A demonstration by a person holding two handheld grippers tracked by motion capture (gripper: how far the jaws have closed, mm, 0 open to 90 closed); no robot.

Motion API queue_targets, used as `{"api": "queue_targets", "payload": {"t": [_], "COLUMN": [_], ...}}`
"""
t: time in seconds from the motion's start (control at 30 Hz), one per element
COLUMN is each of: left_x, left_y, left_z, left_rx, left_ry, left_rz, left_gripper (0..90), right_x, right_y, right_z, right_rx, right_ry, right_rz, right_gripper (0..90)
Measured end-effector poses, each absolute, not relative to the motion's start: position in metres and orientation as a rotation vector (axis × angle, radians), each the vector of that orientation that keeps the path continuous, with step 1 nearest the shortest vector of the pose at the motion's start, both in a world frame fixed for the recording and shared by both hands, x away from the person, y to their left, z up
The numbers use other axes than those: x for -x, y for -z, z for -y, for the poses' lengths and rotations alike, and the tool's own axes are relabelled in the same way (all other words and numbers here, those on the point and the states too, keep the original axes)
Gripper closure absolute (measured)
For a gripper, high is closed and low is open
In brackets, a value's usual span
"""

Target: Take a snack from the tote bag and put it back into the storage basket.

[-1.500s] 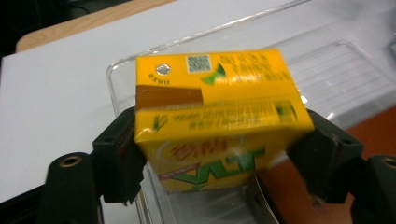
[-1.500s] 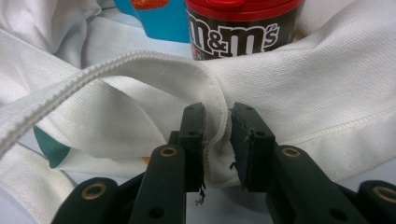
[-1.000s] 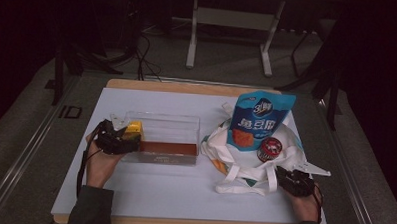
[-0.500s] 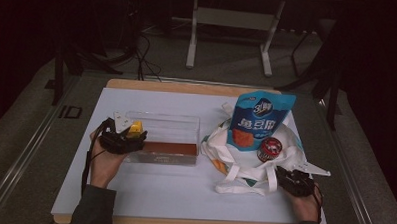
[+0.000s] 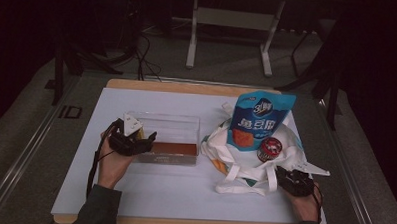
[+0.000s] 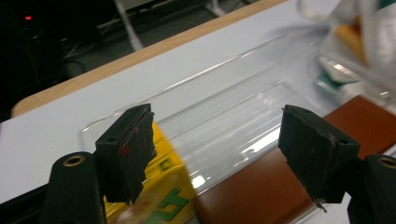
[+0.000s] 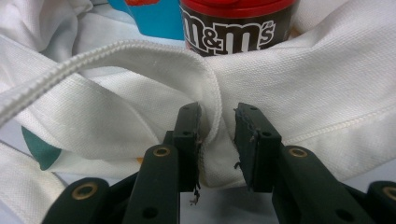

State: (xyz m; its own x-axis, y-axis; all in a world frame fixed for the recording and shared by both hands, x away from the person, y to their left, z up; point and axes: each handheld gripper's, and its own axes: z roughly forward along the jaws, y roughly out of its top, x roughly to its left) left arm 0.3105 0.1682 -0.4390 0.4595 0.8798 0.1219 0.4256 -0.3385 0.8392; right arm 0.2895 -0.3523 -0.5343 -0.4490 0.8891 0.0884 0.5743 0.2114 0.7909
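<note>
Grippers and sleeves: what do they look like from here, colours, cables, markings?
Both grippers are black. The left gripper carries a pale grey three-cornered plate on top and trails a dark cable along the forearm. Its pads are blocky and worn, one with a small red dot. The right gripper has brass-coloured rivets. The sleeve is dark grey-green.

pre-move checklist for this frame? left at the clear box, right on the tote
1. Right gripper clamped on a fold of the white fabric tote bag: ok.
2. Left gripper free of load: ok, jaws wide though they have just been closing a little, nothing between them.
3. Yellow packet released in the clear plastic box: ok, lying beside a brown slab.
4. Blue snack pouch upright in the tote: ok.
5. Red-lidded brown candy tub stable: cannot tell, it leans.
6. Tote mouth open enough for the next grab: cannot tell.
</note>
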Motion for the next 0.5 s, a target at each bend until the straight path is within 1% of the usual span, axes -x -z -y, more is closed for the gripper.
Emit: {"api": "queue_targets", "payload": {"t": [0.03,0.07,0.13,0.3,0.37,0.43,0.5], "left_x": [-0.311,-0.311,-0.311,-0.312,-0.313,-0.314,-0.315], "left_y": [0.439,0.44,0.441,0.445,0.447,0.449,0.45], "left_z": [-0.168,-0.167,-0.167,-0.163,-0.16,-0.157,-0.154], "left_rx": [-1.944,-1.931,-1.922,-1.934,-1.955,-1.967,-1.973], "left_ry": [-0.753,-0.712,-0.678,-0.663,-0.677,-0.665,-0.649], "left_rz": [-1.09,-1.078,-1.07,-1.063,-1.06,-1.049,-1.036], "left_gripper": [26.9,26.9,26.9,26.9,26.9,26.8,26.8], "right_x": [-0.289,-0.289,-0.289,-0.288,-0.288,-0.287,-0.287], "right_y": [0.534,0.534,0.534,0.534,0.534,0.534,0.534], "right_z": [0.353,0.353,0.353,0.352,0.351,0.35,0.35], "right_rx": [-1.361,-1.361,-1.362,-1.353,-1.348,-1.341,-1.361], "right_ry": [-1.114,-1.115,-1.115,-1.106,-1.086,-1.073,-1.052], "right_rz": [-2.106,-2.105,-2.104,-2.1,-2.086,-2.08,-2.057], "right_gripper": [70.0,69.9,69.7,68.2,65.6,64.3,56.9]}}
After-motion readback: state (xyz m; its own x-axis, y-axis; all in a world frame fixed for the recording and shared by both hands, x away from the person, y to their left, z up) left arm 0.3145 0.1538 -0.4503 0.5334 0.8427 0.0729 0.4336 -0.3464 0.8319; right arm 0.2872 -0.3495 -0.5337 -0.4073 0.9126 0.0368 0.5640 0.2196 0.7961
